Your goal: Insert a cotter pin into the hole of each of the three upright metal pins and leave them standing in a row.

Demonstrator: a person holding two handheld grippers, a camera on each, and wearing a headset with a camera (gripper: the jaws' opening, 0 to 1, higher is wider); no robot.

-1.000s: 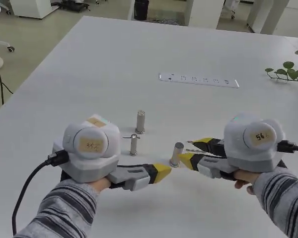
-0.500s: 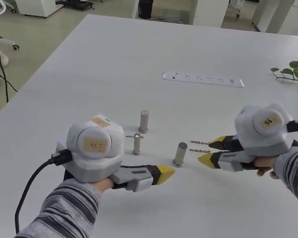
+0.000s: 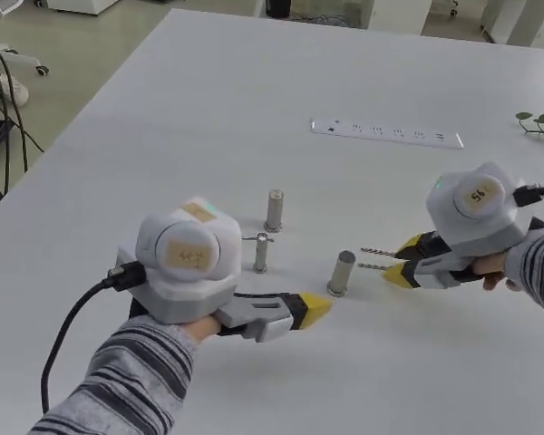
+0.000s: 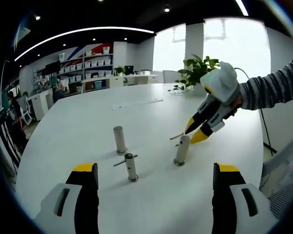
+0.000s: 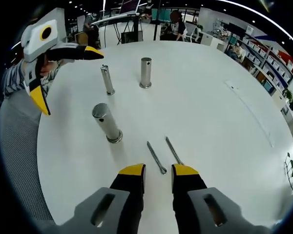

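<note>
The right hand-held gripper (image 5: 158, 170), low centre in its own view, has its jaws a narrow gap apart with nothing between them. Just ahead of its tips a loose cotter pin (image 5: 156, 157) and a second loose cotter pin (image 5: 174, 150) lie side by side on the table (image 3: 208, 109). The left hand-held gripper (image 4: 156, 168) hovers wide open and empty at the lower left of the head view, facing the row

The step in hand looks like picking up one loose pin. It is best gripped near one end, so that most of its length sticks out past the tips. The two lie close together, so the jaws should straddle one without nudging the other. The near metal pin (image 5: 106, 124) stands at the centre of the head view, just left of the loose pins. I judge it light enough to topple. The left hand-held gripper could close round its base and steady it while the cotter pin goes in level through the cross hole

Counted:
- **Upright metal pins:** three. The near metal pin and the far metal pin (image 3: 274, 210) are bare, and the middle metal pin (image 3: 261, 256) carries a fitted cotter pin (image 3: 251, 238) through its top.
- **Cotter pins:** three, one fitted and two loose.
- **Hand-held grippers:** two.
- **Power strip:** one power strip (image 3: 385, 134), at the upper right of the head view
</note>
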